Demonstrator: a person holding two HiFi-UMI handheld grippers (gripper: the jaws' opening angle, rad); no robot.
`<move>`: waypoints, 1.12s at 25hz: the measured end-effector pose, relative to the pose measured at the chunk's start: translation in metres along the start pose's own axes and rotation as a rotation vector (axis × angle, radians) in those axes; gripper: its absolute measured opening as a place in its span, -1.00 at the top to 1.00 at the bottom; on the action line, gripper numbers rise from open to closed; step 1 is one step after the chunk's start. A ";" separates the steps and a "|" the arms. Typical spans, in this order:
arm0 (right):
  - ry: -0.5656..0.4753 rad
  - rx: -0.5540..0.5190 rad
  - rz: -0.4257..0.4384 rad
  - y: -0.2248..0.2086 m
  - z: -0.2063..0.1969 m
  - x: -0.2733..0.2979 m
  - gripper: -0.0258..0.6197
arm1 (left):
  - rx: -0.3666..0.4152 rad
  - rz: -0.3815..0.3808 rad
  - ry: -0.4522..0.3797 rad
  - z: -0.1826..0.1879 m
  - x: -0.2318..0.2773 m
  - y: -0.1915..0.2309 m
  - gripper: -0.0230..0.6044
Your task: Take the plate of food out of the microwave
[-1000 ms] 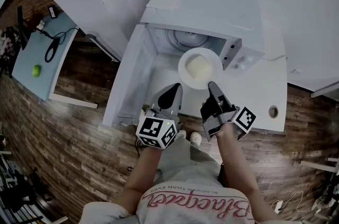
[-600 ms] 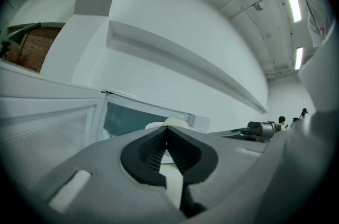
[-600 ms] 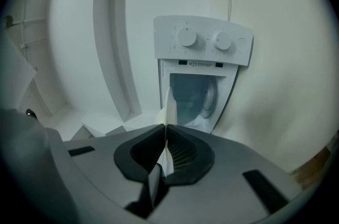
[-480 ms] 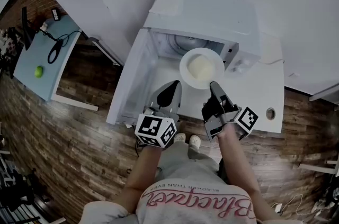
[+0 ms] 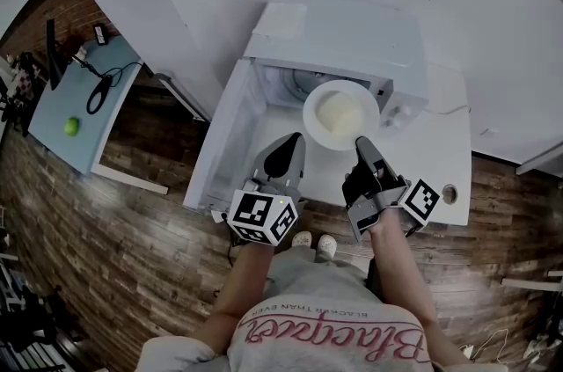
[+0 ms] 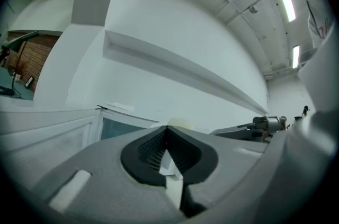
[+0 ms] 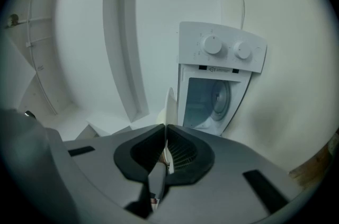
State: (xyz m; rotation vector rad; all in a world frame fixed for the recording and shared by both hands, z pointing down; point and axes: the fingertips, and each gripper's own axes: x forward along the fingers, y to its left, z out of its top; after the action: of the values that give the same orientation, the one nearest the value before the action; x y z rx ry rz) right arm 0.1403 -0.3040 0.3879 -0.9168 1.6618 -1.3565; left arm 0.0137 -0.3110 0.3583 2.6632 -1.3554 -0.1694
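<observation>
White counter (image 5: 444, 159) fills the middle of the head view, with the microwave (image 5: 352, 32) on it and its door (image 5: 220, 137) swung wide toward the left of the frame. At the mouth of the oven, centre frame, sits the plate (image 5: 310, 117) with a pale mound of food (image 5: 339, 111) on it. Our right gripper (image 5: 361, 143) pinches the plate's near rim; in the right gripper view the rim runs edge-on between the pressed pads. Our left gripper (image 5: 288, 149) hangs just beside the plate at lower left, its jaws pressed together on nothing.

We judge the main risk to be that single pinch. All the weight hangs beyond one thin grip on the rim, so the far side could droop, the plate could pivot in the pads, and the food could slide off. A slip would drop it onto the counter or the wooden floor (image 5: 132, 212) below. Its far rim may also catch the oven's frame.
</observation>
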 end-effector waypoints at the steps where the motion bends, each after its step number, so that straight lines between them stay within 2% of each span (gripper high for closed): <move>1: 0.000 -0.001 0.004 0.003 0.002 0.000 0.86 | 0.004 -0.003 -0.005 0.002 0.001 -0.001 0.92; 13: -0.024 -0.041 0.034 0.027 0.024 0.006 0.86 | 0.047 -0.045 -0.051 0.028 0.019 -0.018 0.92; 28: -0.042 -0.027 0.093 0.047 0.036 0.019 0.85 | 0.083 -0.107 -0.107 0.053 0.039 -0.031 0.92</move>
State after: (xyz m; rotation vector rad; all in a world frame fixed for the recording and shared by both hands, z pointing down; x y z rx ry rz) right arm 0.1623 -0.3285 0.3346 -0.8674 1.6736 -1.2473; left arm 0.0525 -0.3287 0.2992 2.8351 -1.2761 -0.2781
